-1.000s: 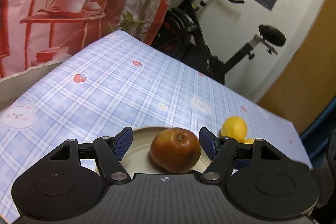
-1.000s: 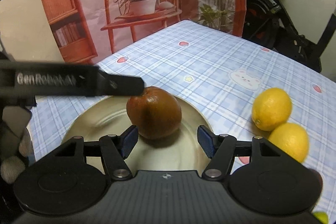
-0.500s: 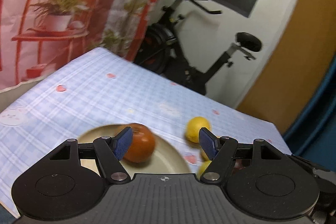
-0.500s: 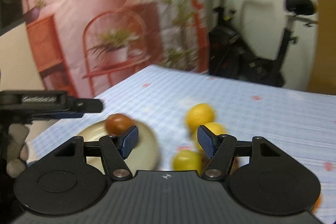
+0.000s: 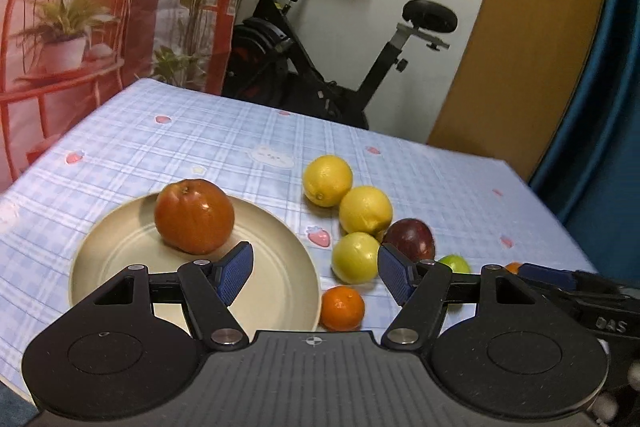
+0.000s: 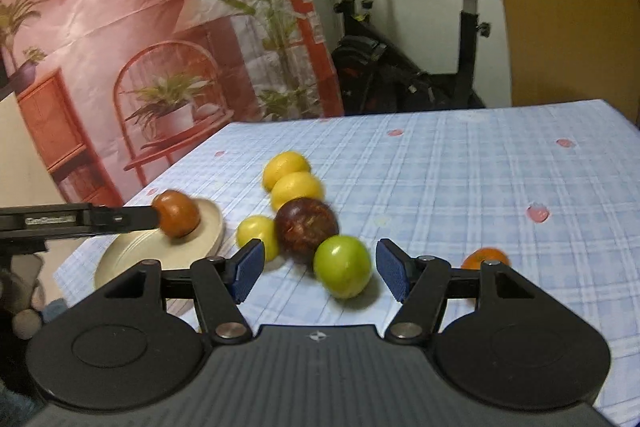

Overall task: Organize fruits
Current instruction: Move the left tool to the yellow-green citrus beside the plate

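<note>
While a red apple [image 5: 195, 215] sits on the plate [image 5: 280, 291], both the left claw [image 5: 312, 273] and right claw [image 6: 318, 269] hang released above the table [image 6: 480, 179], gripping nothing.

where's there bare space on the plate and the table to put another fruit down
The plate is bare in front of and right of the red apple. The tablecloth is open right of the fruit, up to its far edge. It is crowded beside the plate: lemons, purple fruit, green fruit, small orange.
</note>
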### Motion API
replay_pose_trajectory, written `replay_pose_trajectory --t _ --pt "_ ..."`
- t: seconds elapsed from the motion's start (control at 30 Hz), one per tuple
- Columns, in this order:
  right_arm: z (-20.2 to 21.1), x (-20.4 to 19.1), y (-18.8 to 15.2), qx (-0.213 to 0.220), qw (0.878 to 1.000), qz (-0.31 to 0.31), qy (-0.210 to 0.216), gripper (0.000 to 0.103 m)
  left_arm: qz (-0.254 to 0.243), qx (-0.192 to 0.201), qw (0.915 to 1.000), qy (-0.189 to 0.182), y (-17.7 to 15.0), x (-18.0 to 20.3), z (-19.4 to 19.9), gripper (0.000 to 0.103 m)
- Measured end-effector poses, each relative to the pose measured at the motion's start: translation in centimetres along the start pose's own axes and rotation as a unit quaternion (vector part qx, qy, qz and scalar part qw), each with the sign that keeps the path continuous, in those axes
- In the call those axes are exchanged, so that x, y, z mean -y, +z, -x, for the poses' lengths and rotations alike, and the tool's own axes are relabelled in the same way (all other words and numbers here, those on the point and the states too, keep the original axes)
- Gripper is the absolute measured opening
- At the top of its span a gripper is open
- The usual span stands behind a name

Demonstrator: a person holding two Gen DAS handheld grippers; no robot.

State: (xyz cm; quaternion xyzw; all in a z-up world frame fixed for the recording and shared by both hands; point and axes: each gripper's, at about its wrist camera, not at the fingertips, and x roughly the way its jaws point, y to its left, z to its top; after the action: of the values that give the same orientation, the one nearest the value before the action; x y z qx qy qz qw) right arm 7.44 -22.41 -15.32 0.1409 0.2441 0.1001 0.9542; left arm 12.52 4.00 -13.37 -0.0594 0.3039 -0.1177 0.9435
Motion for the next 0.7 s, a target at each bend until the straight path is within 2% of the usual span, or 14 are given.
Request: replay_pose_trajectory --t 0.07,0.17,0.3,0.47,0.7 --pt "0.1 -0.6 -0.2 -0.012 1.000 0.014 0.012 0.066 -0.010 0.001 0.9998 0.017 0.0 -0.1 0.0 0.071" --pt "0.2 -1.6 -0.6 -0.020 0.999 0.039 0.017 0.066 -0.008 -0.004 0.9998 0.017 0.1 -0.2 0.0 0.072" --pt "0.0 -1.7 -0.7 -0.024 0.999 0.036 0.019 0.066 -0.010 -0.003 0.9996 0.026 0.2 -0.2 0.2 0.072" --pt "-0.2 -0.6 -0.7 -0.017 1.000 0.015 0.010 0.066 -0.012 0.001 0.9997 0.021 0.0 0.4 0.3 0.072" --pt "-1.1 -0.6 -1.1 -0.012 1.000 0.028 -0.006 0.066 -0.022 -0.002 0.9997 0.009 -0.3 0.5 0.0 0.071"
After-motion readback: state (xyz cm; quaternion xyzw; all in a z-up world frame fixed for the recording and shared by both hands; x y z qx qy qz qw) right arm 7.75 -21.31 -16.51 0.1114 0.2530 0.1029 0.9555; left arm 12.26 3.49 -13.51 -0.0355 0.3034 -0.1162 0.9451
